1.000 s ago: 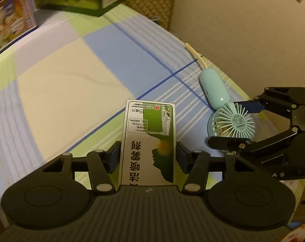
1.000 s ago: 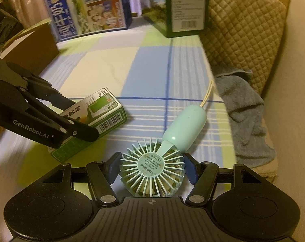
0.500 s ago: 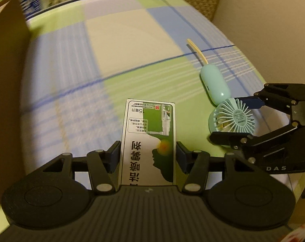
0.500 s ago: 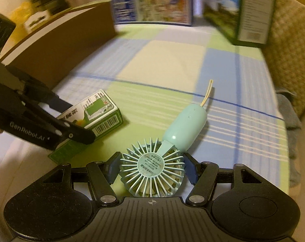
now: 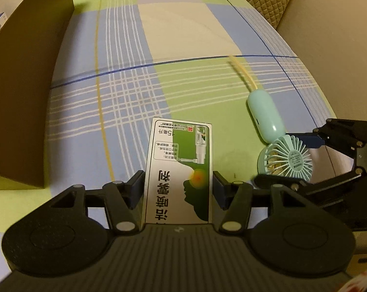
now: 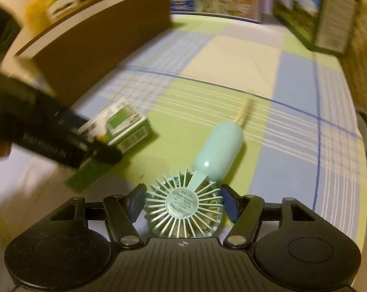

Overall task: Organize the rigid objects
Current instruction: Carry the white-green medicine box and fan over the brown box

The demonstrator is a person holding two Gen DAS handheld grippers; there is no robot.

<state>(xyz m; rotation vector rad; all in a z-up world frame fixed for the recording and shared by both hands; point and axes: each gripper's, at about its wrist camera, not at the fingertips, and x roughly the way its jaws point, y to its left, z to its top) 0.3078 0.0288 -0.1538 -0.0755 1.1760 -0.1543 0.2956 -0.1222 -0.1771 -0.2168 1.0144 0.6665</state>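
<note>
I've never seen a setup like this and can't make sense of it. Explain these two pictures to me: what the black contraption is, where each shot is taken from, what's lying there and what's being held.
There is no robot here. A person holds a two-finger gripper in each hand, and each gripper has a wide-angle camera looking forward along its fingers. The black shape at the bottom of each picture is that gripper's own body.

The left wrist view shows the left gripper clamped on a green and white medicine box. At its right edge the other gripper appears from the side.

The right wrist view shows the right gripper around the head of a mint handheld fan, whose handle points away. Its jaws are opening just now, with the fan head between them.

Everything sits over a checked cloth. A brown cardboard box stands on the left, and printed cartons stand at the far end.
</note>
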